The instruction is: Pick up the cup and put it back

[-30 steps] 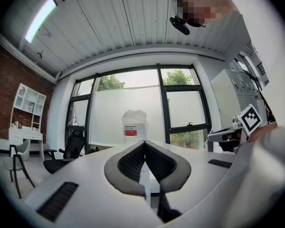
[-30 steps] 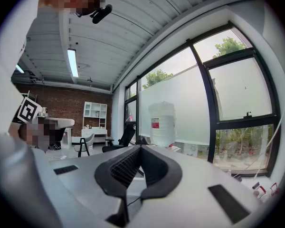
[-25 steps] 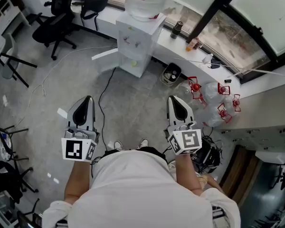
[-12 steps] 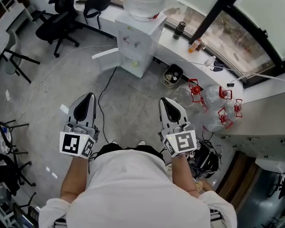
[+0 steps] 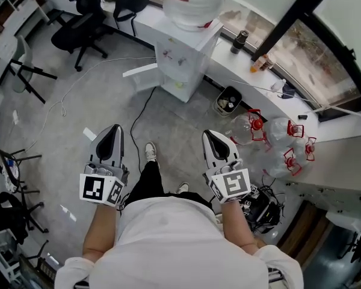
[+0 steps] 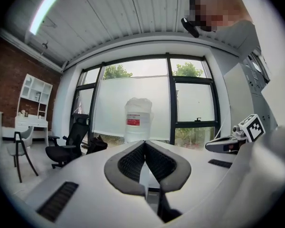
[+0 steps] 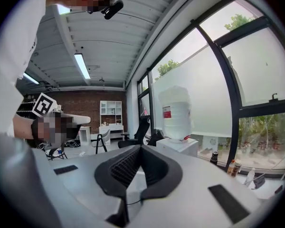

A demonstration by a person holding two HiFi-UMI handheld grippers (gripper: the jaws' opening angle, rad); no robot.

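While we stand back, left gripper [image 5: 112, 131]: jaws together, empty.
Right gripper [image 5: 213, 136]: jaws together, empty too.
Cable [image 5: 130, 122]: trails across our path; we could trip on it.
Water dispenser [image 5: 183, 50]: ahead, well apart from us.
Cup: we make out none in any view.
Risk: arriving with closed jaws, we would likely knock a cup over.

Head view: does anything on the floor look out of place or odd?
Clear water jugs with red handles lie jumbled by the window sill, and a white cable trails loose across the floor. Nothing looks spilled.
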